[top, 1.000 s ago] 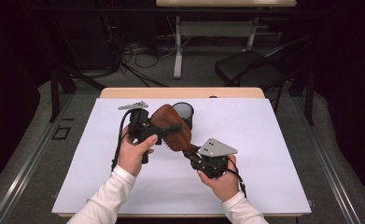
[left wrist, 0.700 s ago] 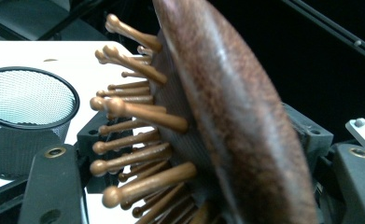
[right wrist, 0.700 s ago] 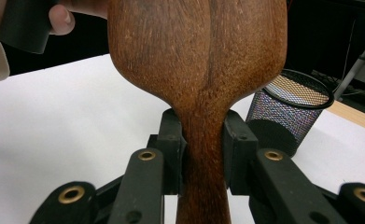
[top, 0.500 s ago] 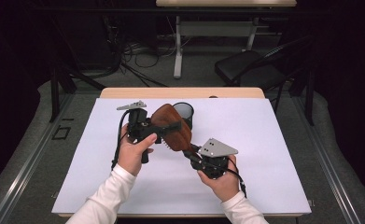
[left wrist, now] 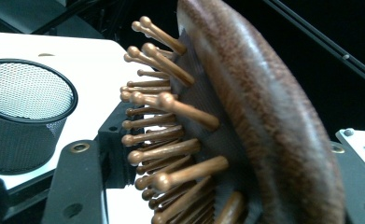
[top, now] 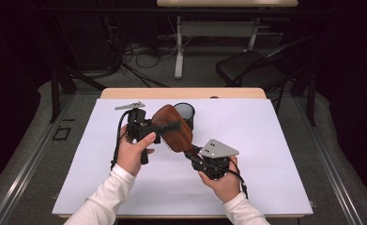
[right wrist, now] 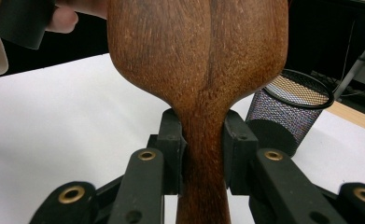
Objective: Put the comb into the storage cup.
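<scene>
High view: wooden hairbrush (top: 174, 129) held above the white tabletop (top: 275, 154), just in front of the mesh cup (top: 185, 113). Right gripper (top: 195, 154) clamps its handle. Left gripper (top: 164, 127) jaws have just been closing across the brush head, bristles and back between them; pad contact cannot be told.

A white mat (top: 275, 159) covers the wooden table (top: 237, 93), a strip of bare wood showing along its far edge. Beyond that table, grey carpet (top: 139, 77) runs back into a dark room. A black chair (top: 251, 70) sits past the table's far right corner. Behind it, a white desk leg (top: 179, 47) stands under a pale desktop (top: 228, 3), and cables (top: 125, 51) tangle on the floor to the left.
</scene>
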`<state>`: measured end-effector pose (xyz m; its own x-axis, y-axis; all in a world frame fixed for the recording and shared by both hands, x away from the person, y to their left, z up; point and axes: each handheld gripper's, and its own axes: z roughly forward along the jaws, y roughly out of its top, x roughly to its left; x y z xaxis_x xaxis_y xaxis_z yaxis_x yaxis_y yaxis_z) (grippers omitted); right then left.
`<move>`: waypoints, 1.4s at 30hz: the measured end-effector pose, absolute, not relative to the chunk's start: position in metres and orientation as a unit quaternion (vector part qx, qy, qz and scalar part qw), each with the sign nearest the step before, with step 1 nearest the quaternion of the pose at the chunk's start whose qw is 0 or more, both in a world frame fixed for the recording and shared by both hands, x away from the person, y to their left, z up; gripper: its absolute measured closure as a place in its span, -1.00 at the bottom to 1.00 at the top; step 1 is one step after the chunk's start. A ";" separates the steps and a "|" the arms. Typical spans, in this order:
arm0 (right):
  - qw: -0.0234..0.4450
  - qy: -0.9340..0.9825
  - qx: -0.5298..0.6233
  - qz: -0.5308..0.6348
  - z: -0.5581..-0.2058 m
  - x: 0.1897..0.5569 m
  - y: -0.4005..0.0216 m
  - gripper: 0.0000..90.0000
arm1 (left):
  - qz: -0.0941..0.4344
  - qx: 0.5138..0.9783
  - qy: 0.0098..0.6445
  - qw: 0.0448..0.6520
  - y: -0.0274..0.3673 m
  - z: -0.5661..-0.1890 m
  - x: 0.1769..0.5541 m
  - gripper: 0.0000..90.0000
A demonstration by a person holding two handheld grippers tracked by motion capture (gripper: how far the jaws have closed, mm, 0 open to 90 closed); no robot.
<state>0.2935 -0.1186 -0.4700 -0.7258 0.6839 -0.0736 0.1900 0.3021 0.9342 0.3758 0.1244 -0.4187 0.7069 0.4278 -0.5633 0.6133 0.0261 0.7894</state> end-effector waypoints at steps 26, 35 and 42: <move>0.245 0.775 0.282 0.509 -0.474 0.294 -0.117 0.60 | -0.103 0.681 0.400 0.604 0.127 -0.423 0.375 -0.01; 0.246 0.777 0.281 0.507 -0.475 0.294 -0.116 0.60 | -0.113 0.676 0.416 0.598 0.128 -0.423 0.375 0.00; 0.244 0.777 0.280 0.508 -0.476 0.294 -0.116 0.60 | -0.115 0.672 0.432 0.590 0.127 -0.422 0.372 0.03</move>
